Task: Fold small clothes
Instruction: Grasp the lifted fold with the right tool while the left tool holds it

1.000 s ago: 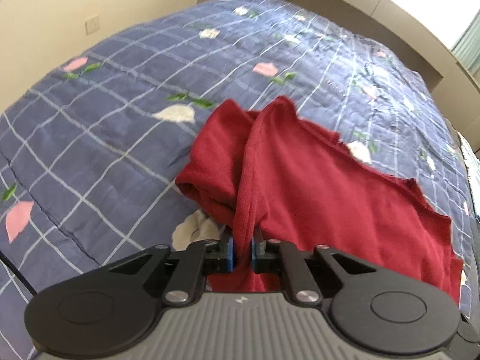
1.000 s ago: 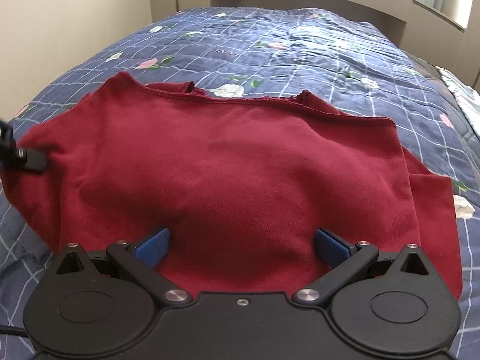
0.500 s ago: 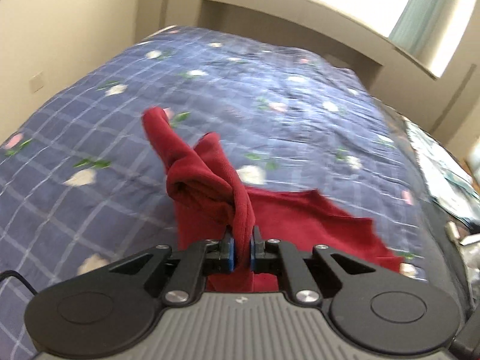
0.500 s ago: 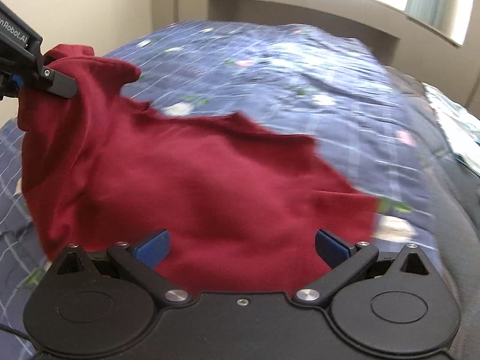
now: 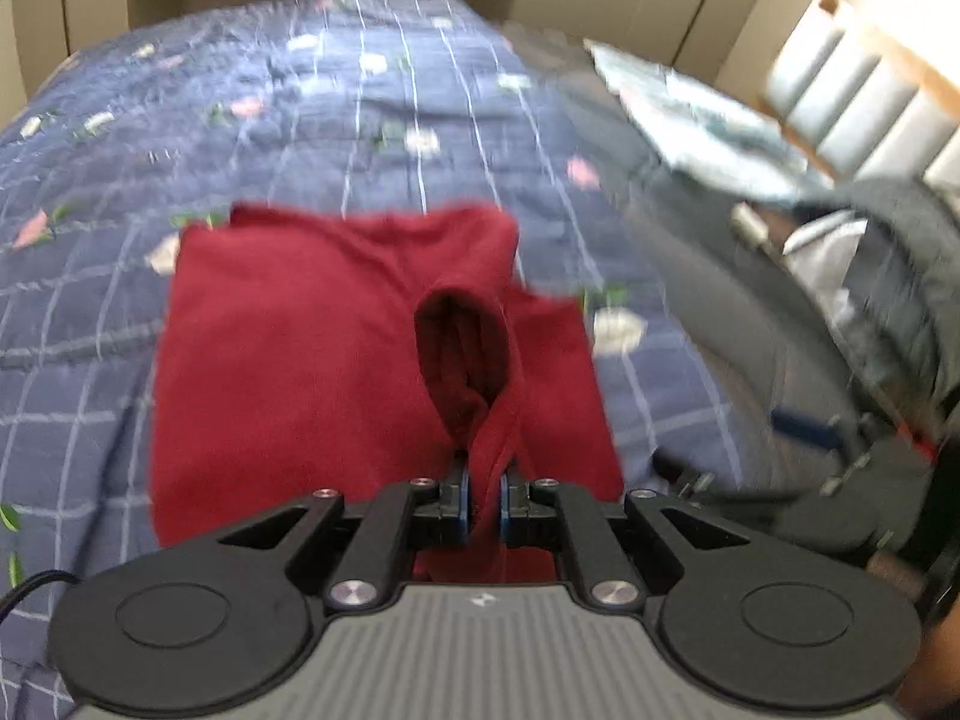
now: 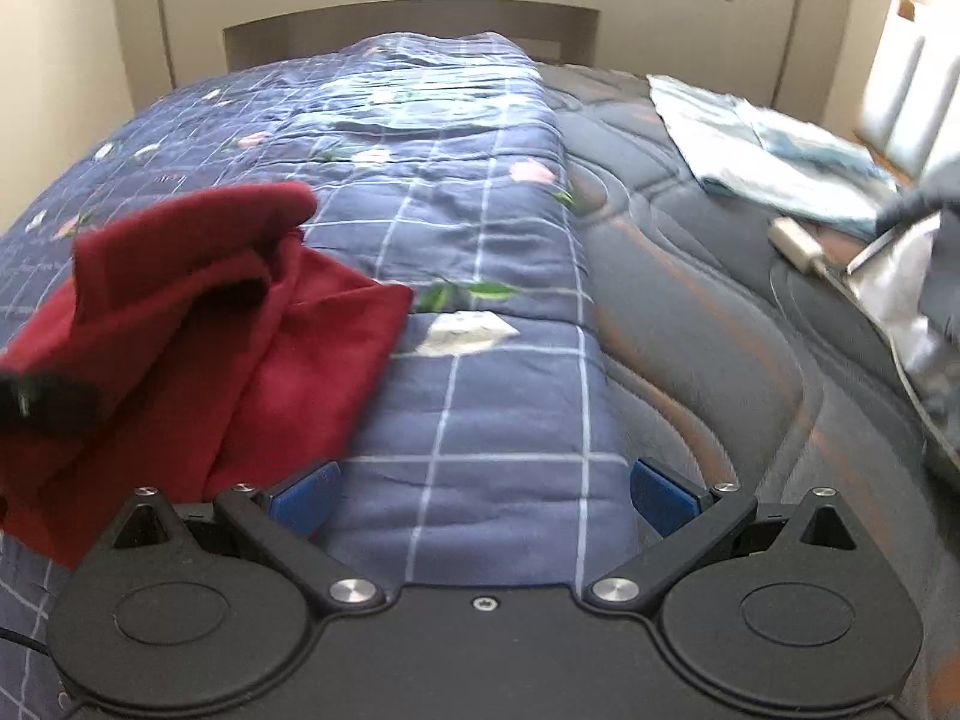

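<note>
A dark red garment [image 5: 312, 348] lies on the blue checked quilt [image 5: 360, 120], one side folded over the rest. My left gripper [image 5: 482, 495] is shut on a bunched edge of it, which rises as a loop just ahead of the pads. In the right wrist view the red garment [image 6: 198, 324] sits at the left, lifted into a hump. My right gripper [image 6: 483, 495] stands open over bare quilt [image 6: 480, 396] to the right of the cloth, nothing between its blue pads. A blurred dark part of the left gripper [image 6: 42, 399] shows at the left edge.
A dark grey mattress surface [image 6: 720, 330] borders the quilt on the right. On it lie a pale folded cloth [image 6: 762, 144], a small white plug [image 6: 798, 246] with a cable, and grey-white fabric [image 6: 918, 294]. The headboard [image 6: 408, 24] stands at the far end.
My left gripper has carried the garment's edge across to the right, folding it over. The right gripper swung right off the cloth and now hovers over bare quilt, still open.
</note>
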A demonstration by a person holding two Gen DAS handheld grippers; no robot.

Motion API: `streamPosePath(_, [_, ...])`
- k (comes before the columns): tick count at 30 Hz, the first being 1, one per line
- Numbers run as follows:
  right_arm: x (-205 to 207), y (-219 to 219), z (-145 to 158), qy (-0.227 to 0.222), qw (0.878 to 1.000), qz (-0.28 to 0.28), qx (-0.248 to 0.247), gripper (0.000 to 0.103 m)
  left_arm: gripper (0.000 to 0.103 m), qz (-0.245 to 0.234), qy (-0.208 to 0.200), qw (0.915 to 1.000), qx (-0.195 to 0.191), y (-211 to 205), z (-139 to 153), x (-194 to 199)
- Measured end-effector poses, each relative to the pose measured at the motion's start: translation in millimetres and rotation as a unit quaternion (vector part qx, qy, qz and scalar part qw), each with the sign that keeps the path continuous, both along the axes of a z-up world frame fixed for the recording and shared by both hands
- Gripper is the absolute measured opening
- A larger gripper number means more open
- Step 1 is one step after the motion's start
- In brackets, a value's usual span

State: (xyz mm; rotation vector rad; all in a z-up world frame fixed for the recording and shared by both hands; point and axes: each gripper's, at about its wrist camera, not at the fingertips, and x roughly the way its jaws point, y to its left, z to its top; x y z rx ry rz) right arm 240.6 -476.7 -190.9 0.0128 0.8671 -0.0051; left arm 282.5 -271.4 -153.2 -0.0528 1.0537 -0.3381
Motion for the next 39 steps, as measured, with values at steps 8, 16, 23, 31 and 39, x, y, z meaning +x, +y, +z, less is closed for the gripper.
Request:
streamPosePath(8, [38.4, -15.8, 8.4, -0.016, 0.975, 0.022, 0.220, 0.102, 0.009, 0.003, 0.006, 1.0000, 0.002, 7.4, -4.8, -7.3])
streamPosePath(16, [107.7, 13.2, 4.1, 0.047, 0.927, 0.081, 0.363, 0.102, 0.009, 0.009, 0.011, 0.9999, 0.003, 10.5, -8.5, -6.0])
streamPosePath(23, [125.8, 36.3, 0.7, 0.056, 0.931, 0.071, 0.355, 0.045, 0.009, 0.003, 0.005, 1.0000, 0.006, 8.4, -8.5, -7.2])
streamPosePath(31, [93.7, 14.1, 28.4, -0.027, 0.956, 0.077, 0.282, 0.009, 0.009, -0.025, -0.018, 0.9995, -0.004, -4.7, 4.3, -13.7])
streamPosePath(39, [85.2, -6.7, -5.1, 0.009, 0.968, 0.041, 0.246, 0.010, 0.012, -0.051, 0.022, 0.9984, -0.006, -30.7, -19.0, -10.1])
